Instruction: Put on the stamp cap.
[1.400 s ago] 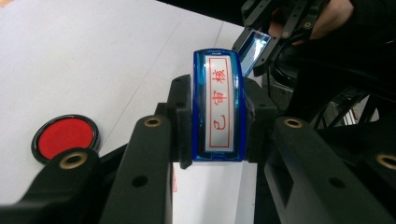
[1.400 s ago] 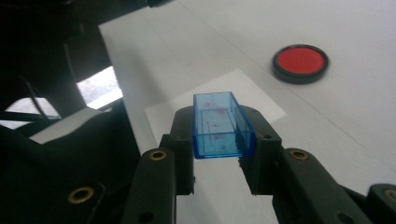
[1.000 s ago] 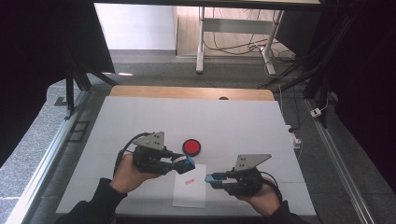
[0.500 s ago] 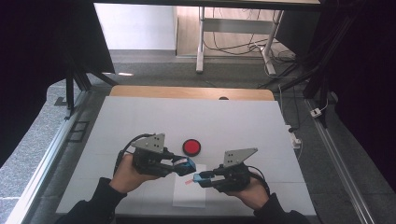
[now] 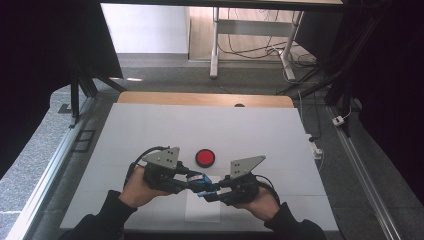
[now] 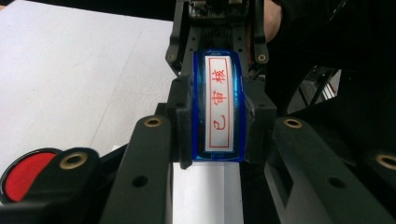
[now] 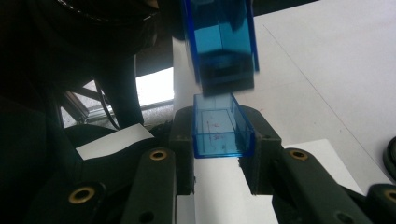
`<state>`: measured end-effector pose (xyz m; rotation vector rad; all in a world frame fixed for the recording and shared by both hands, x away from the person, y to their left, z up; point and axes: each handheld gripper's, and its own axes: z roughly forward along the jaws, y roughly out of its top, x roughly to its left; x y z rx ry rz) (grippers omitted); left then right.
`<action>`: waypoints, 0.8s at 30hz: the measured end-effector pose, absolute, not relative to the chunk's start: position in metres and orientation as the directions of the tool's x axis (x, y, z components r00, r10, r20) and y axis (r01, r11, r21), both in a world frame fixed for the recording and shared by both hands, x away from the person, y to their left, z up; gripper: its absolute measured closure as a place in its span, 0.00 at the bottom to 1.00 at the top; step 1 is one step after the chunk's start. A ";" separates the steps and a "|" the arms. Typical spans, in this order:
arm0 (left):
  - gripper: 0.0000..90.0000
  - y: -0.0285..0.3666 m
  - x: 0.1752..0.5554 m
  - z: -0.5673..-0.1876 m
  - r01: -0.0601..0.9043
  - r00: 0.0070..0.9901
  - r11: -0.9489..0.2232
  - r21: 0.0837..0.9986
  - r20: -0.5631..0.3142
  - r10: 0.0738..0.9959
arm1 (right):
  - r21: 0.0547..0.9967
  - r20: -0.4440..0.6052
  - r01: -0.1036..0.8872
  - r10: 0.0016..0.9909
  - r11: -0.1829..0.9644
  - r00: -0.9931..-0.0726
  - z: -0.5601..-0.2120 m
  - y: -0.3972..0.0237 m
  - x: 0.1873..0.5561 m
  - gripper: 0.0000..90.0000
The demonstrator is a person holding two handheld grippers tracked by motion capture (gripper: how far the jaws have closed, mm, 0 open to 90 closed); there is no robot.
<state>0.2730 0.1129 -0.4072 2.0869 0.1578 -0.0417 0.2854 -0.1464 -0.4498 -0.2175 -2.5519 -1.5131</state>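
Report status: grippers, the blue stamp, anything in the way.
Left gripper shut on blue stamp body. Right gripper shut on clear blue cap, just apart from the body. White paper beneath; red ink pad behind, clear.

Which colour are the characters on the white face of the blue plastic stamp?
Red, inside a red frame, on the blue plastic stamp; the left gripper view shows it best.

Two grippers (image 5: pixel 196 183) (image 5: pixel 209 192) meet over the near half of one white table (image 5: pixel 250 130). Between them there is one blue stamp (image 6: pixel 219 107) and one clear blue cap (image 7: pixel 219 128). One sheet of paper (image 5: pixel 202 212) lies at 6 o'clock from them, and one red ink pad (image 5: pixel 204 157) at 12 o'clock.
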 end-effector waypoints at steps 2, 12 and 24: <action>0.77 0.112 0.273 -0.408 0.121 0.992 -0.498 0.859 -0.090 0.085 | 0.857 0.211 0.203 0.037 0.474 -0.977 -0.450 -0.146 0.285 0.76; 0.77 0.108 0.272 -0.412 0.095 0.995 -0.508 0.856 -0.082 0.048 | 0.857 0.200 0.183 0.017 0.482 -0.980 -0.450 -0.145 0.283 0.76; 0.77 0.106 0.274 -0.417 0.104 0.994 -0.493 0.864 -0.109 0.018 | 0.863 0.194 0.171 0.002 0.475 -0.981 -0.449 -0.144 0.281 0.76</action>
